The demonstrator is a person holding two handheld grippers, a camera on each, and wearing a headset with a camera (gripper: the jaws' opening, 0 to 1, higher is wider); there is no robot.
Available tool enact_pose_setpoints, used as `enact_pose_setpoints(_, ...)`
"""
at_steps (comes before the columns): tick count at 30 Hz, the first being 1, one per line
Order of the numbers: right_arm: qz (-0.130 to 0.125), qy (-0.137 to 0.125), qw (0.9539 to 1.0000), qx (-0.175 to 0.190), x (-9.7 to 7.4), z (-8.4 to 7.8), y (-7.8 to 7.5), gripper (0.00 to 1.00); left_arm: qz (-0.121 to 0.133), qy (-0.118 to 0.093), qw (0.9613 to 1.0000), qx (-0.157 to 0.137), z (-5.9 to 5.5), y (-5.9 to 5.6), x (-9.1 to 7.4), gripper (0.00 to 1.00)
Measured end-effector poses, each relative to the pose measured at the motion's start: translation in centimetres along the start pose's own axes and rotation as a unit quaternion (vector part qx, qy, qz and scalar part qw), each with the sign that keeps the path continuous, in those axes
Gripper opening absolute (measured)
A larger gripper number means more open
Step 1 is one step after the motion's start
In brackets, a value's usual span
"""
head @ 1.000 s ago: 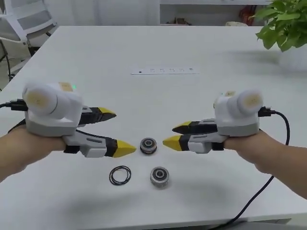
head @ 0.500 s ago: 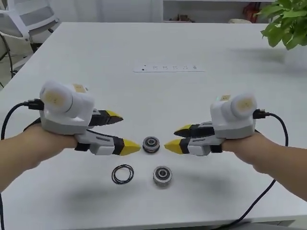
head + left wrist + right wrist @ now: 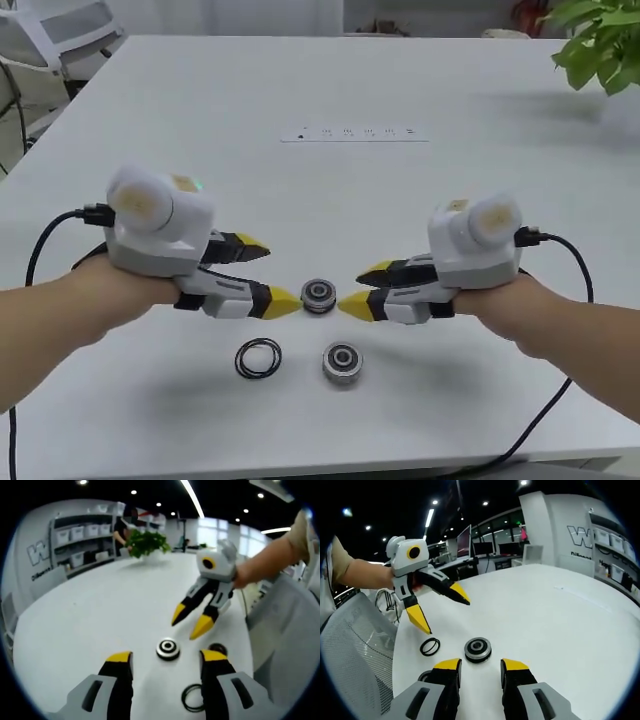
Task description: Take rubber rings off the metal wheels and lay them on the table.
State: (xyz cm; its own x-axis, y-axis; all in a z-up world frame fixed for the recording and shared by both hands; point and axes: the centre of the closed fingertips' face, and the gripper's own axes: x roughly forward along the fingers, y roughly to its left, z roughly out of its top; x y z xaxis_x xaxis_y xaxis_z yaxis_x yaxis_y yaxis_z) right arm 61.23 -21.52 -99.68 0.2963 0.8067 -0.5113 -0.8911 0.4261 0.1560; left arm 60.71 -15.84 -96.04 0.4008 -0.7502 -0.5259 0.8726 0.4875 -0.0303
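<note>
A metal wheel point(image 3: 319, 293) with a black rubber ring around it lies flat on the white table point(image 3: 330, 200). It sits between the yellow tips of my two grippers. My left gripper point(image 3: 268, 273) is open, its lower tip just left of the wheel. My right gripper point(image 3: 361, 287) is open too, tips just right of it. In the left gripper view the wheel point(image 3: 168, 649) lies just ahead, between the jaws of the left gripper point(image 3: 166, 656). In the right gripper view the wheel point(image 3: 478, 649) sits just beyond the right gripper point(image 3: 481, 664). A second wheel point(image 3: 343, 361) and loose black rings point(image 3: 259, 357) lie nearer me.
A flush power strip point(image 3: 355, 133) is set into the table further back. A potted plant point(image 3: 600, 45) stands at the far right corner and an office chair point(image 3: 55, 40) at the far left. Black cables point(image 3: 560, 390) trail from both grippers.
Both grippers have crept inward, so their tips stand closer to the wheel between them. The head camera has shifted a little. Wheels and rings lie where they were.
</note>
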Motion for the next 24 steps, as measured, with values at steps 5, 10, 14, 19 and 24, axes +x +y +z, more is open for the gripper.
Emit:
enact_pose_setpoints(5, 0.002, 0.002, 1.0, 0.003, 0.5, -0.3, -0.1, 0.29, -0.003, 0.0, 1.0, -0.004, -0.1, 0.1, 0.5, 0.53)
enact_pose_setpoints(10, 0.003, 0.004, 1.0, 0.006, 1.0, -0.5, -0.3, 0.29, -0.006, 0.003, 1.0, -0.007, -0.2, 0.1, 1.0, 0.51)
enact_pose_setpoints(14, 0.004, 0.012, 0.9999, 0.005, 1.3, -0.8, -0.4, 0.29, -0.009, 0.007, 0.9999, -0.007, -0.4, 0.1, 1.4, 0.51)
enact_pose_setpoints(19, 0.005, 0.012, 0.9999, 0.006, 1.6, -1.1, -0.5, 0.27, -0.015, 0.009, 0.9998, -0.009, -0.5, -0.1, 1.9, 0.5)
enact_pose_setpoints(24, 0.007, 0.01, 0.9999, 0.003, 1.9, -1.2, -0.5, 0.25, -0.018, 0.011, 0.9997, -0.012, -0.7, -0.1, 2.3, 0.49)
